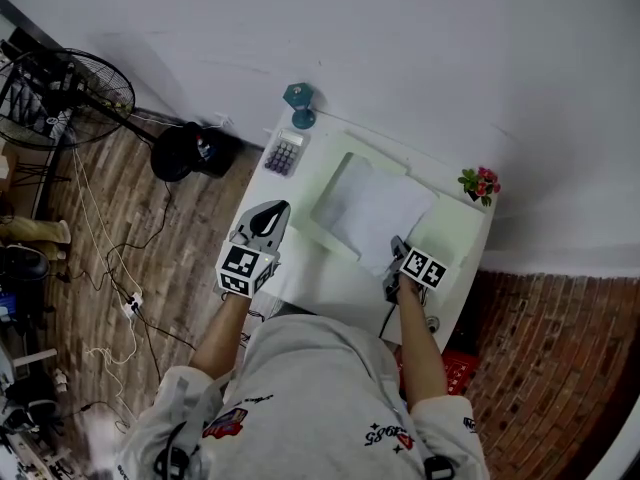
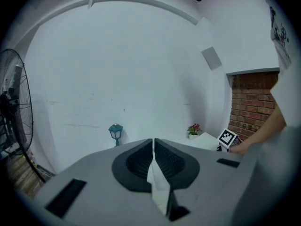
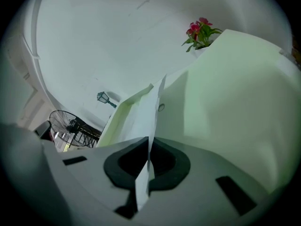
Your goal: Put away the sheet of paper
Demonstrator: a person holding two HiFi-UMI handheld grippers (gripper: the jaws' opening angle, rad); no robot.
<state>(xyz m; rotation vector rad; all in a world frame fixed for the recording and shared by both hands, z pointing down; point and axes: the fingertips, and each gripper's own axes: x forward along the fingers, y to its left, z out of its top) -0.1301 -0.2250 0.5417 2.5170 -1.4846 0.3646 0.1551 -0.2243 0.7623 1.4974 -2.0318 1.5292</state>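
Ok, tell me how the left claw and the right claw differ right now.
The left claw grips nothing, while the right claw pinches the sheet of paper. The left claw sits off the sheet, over the table's left edge; the right claw is at the sheet's near edge. Both are shut.

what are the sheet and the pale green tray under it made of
Sheet: thin matte white paper by the look; it bows where the right gripper pinches its edge. Pale green tray: smooth, stiff raised rim, likely plastic or card; unclear which.
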